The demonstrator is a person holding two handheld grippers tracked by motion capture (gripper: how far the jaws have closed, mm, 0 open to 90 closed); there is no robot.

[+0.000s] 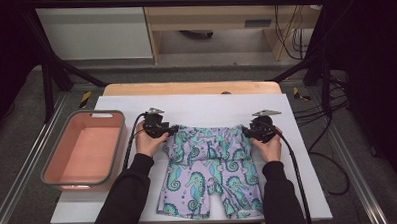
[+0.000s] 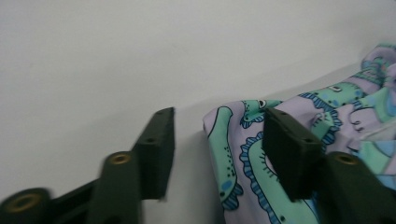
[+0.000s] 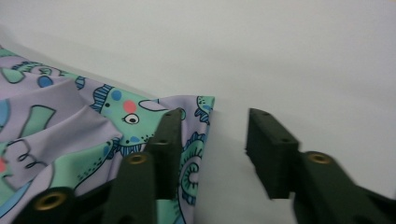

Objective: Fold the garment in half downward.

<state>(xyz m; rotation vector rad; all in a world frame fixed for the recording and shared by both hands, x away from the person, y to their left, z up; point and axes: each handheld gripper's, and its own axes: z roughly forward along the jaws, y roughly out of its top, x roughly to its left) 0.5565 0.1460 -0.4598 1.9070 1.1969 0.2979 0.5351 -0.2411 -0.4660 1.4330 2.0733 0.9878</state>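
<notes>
Both tongs [image 2: 217, 140] [image 3: 212, 149] parted, straddling the shorts' [image 1: 208, 166] waistband corners.

The high view looks forward and down from above the person's side onto the white rectangular table sheet [image 1: 201, 107], far enough to take in its whole width. The left gripper view sits low and close, facing along its own black jaws across that sheet. The right gripper view does likewise. All three share the lilac seahorse-print fabric shorts [image 1: 208, 166] [image 2: 243, 154] [image 3: 70, 126], each gripper view catching one waistband corner.
</notes>
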